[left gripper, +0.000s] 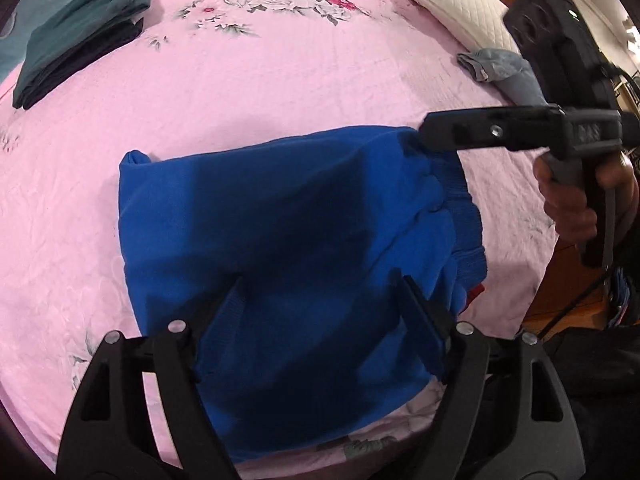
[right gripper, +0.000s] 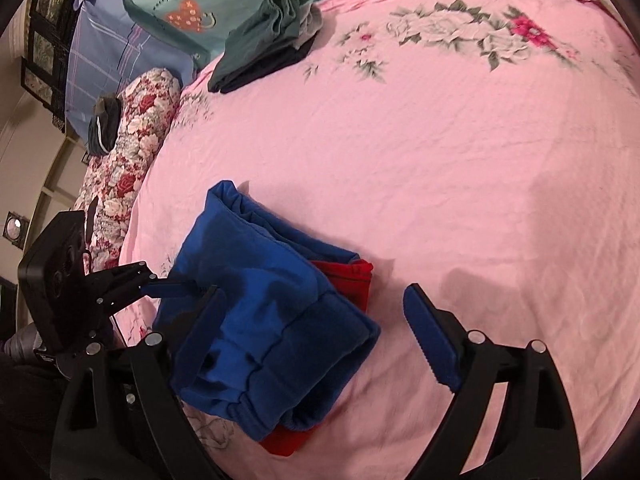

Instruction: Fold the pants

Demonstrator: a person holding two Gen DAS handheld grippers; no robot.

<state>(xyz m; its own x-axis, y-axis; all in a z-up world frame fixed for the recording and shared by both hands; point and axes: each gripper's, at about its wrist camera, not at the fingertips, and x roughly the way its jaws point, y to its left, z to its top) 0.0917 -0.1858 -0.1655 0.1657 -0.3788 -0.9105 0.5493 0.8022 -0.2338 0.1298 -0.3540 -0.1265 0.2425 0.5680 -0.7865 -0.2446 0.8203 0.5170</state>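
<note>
Pants folded; red lining mostly hidden beneath.

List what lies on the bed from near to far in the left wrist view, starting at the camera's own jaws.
Left gripper → folded blue pants → bare pink floral sheet → stack of dark folded clothes, far left, and white quilted pillow, far right.

Blue pants, soft and thick, folded up into a fat bundle. Lying flat on the pink bed sheet, near its 6 o'clock edge in the left wrist view. Ribbed waistband at the bundle's 3 o'clock side. Red lining peeking out from under the blue layers in the right wrist view.
</note>
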